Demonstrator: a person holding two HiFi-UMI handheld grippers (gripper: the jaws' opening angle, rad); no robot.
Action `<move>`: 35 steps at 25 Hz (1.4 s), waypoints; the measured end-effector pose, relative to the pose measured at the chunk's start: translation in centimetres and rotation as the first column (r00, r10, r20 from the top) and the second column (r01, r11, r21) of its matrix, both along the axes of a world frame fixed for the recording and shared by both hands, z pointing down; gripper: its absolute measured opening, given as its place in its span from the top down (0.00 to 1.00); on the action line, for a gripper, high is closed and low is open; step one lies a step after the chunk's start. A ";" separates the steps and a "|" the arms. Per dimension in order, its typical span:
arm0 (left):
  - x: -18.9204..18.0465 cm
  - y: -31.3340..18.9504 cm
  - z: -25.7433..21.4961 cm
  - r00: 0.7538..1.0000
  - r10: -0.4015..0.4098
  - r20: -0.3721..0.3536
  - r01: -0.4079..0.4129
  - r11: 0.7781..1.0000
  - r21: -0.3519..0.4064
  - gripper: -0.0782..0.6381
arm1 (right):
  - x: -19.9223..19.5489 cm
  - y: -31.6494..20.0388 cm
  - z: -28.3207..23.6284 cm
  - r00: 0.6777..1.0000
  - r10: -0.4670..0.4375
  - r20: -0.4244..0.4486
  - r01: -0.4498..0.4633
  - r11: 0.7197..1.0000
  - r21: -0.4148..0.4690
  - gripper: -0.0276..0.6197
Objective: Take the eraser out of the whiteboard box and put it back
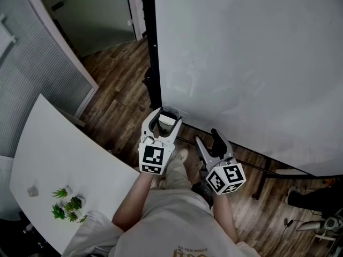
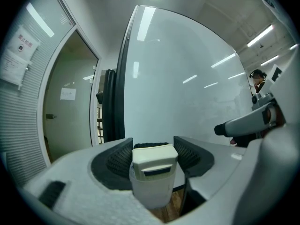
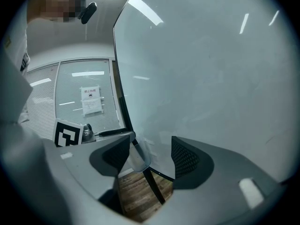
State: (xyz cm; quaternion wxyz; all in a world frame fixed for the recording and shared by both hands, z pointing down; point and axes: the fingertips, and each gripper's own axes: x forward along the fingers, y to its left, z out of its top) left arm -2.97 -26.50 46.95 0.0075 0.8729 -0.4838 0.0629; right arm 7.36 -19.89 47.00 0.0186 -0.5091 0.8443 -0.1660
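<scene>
A cream eraser with a dark felt end stands in the top of a translucent white box at the lower left corner of the whiteboard. My left gripper reaches level toward the board, and its ribbed pads close on both sides of the eraser. From the head view the eraser shows as a pale block between the left gripper fingers. To its right, my right gripper is open and holds nothing. Between the right gripper pads only the box, the board's frame and the floor show.
The whiteboard's black stand leg runs along the wooden floor below the board. A white table with small green plants stands at the left, beside a glass partition with blinds. A dark bag lies at the right.
</scene>
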 end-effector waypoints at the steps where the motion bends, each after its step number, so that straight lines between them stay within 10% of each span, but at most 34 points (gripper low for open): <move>1: 0.0 0.0 -0.1 1.000 0.000 0.000 0.000 1.000 0.002 0.52 | 0.0 0.1 -0.1 1.000 0.000 0.001 0.000 1.000 0.001 0.53; 35: -0.7 1.9 -3.4 1.000 0.004 -0.009 -0.004 0.997 0.079 0.52 | -0.1 1.6 -1.7 1.000 0.003 0.006 -0.003 0.999 0.044 0.53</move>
